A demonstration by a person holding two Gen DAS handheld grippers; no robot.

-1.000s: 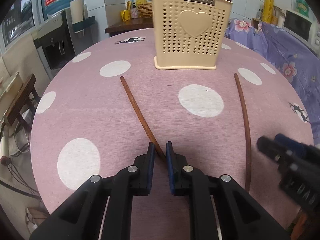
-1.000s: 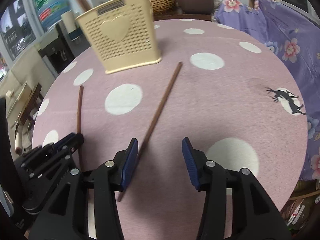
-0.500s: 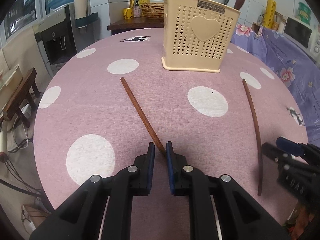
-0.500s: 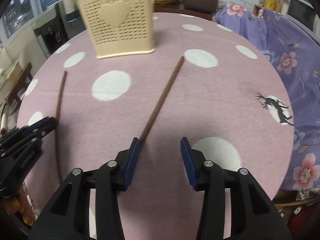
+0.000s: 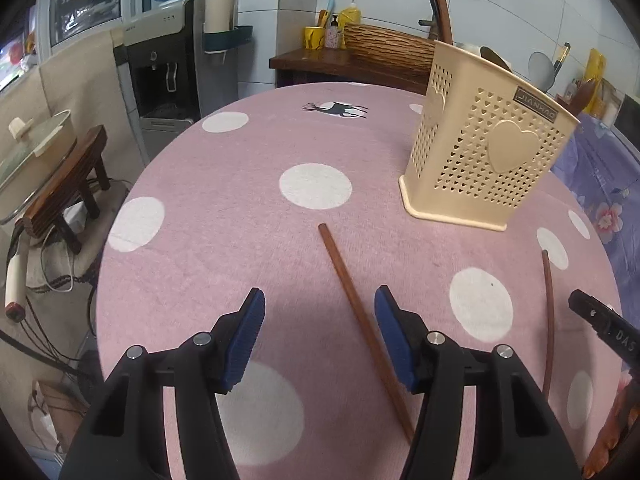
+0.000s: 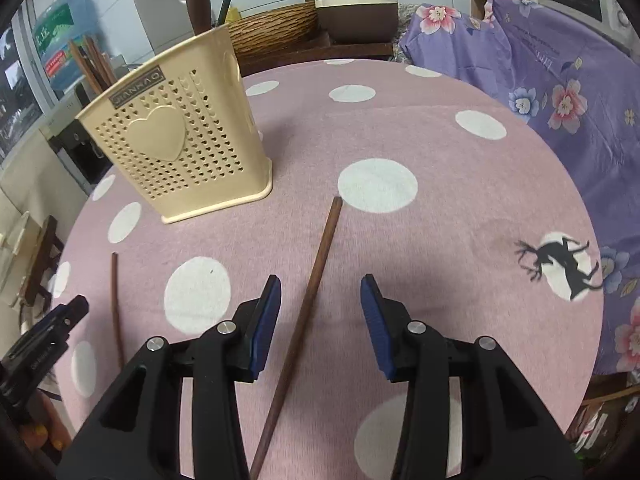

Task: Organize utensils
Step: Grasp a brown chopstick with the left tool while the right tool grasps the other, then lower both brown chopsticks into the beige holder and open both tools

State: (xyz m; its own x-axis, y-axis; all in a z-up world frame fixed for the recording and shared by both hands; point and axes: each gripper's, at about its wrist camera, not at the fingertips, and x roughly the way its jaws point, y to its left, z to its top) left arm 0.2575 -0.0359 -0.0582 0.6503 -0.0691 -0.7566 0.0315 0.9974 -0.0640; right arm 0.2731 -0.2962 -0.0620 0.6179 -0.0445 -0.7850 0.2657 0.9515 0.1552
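Two brown wooden chopsticks lie on the pink dotted table. One chopstick (image 5: 362,326) lies between the open jaws of my left gripper (image 5: 320,332), near the right finger; it also shows in the right wrist view (image 6: 116,308). The other chopstick (image 6: 304,320) lies between the open jaws of my right gripper (image 6: 320,320); it also shows in the left wrist view (image 5: 549,320). A cream perforated utensil holder (image 5: 484,160) with a heart stands upright beyond them, holding spoons and chopsticks; it shows in the right wrist view too (image 6: 176,140). Neither gripper holds anything.
The round table (image 5: 224,216) drops off at the left. A water dispenser (image 5: 168,68) and a wooden stool (image 5: 64,184) stand beyond that edge. A purple flowered cloth (image 6: 560,80) covers furniture at the right. A wicker basket (image 5: 384,44) sits on a back shelf.
My left gripper, shut on its chopstick before, has opened wide and the chopstick lies loose on the table. My right gripper has shifted so its chopstick lies centred between its jaws.
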